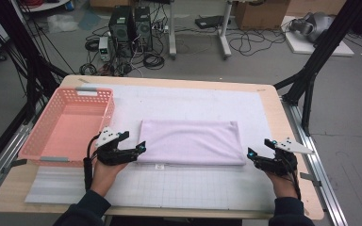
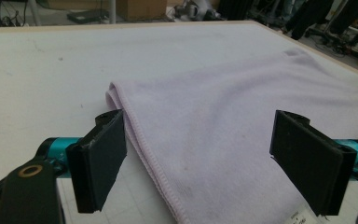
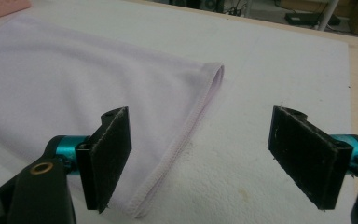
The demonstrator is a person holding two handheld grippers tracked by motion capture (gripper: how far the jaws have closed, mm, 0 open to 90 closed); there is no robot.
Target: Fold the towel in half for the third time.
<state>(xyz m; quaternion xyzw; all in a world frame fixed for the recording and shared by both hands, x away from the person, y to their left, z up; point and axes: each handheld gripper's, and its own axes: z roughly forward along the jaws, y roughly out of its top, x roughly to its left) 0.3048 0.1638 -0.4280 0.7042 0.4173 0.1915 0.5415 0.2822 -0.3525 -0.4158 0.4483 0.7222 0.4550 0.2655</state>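
Folding looks to be the work in hand: one lilac towel (image 1: 191, 141), already doubled into a long strip, lies flat on the white mat (image 1: 264, 108) that covers the counter (image 1: 283, 122), stretched between the two tools. The left hand-held gripper (image 1: 131, 149) sits at the towel's near left corner with its jaws spread wide and nothing between them; in the left gripper view the stitched edge runs up between the pads, closer to the left one. The right hand-held gripper (image 1: 259, 155) is just off the near right corner, also wide open and holding nothing, and in its own view the hem lies just beside its left pad.

To do this step well, I judge each tool should slide in low so one pad goes under all the layers at the corner, then close on both corners together and lift evenly.

Counted: one towel, one pink basket (image 1: 68, 125) beyond the left tool, two grippers.
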